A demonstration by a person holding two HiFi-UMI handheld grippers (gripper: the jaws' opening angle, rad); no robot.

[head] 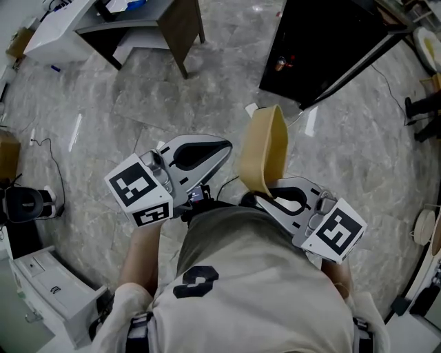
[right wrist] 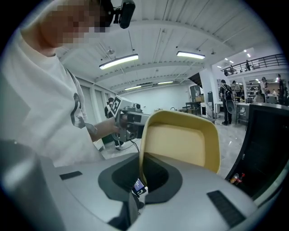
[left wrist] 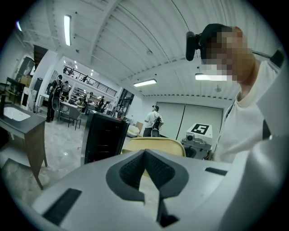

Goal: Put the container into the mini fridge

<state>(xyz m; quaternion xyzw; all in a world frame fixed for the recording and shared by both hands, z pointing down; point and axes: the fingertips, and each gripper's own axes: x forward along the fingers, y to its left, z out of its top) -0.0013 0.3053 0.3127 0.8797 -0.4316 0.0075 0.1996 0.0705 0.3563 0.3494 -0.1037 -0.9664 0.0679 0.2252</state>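
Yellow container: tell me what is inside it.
In the right gripper view the yellow container shows only its bare floor and walls, with nothing in it. The right gripper, clamped on the near rim, covers the lowest strip of the inside.

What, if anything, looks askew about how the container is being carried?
The yellow container stands on edge rather than level, because the right gripper pinches it by one rim wall only. Its inside looks empty, and nothing has spilled.

Open floor [head: 138, 103] runs ahead to the mini fridge [head: 324, 41]; a desk [head: 131, 21] stands leftward.
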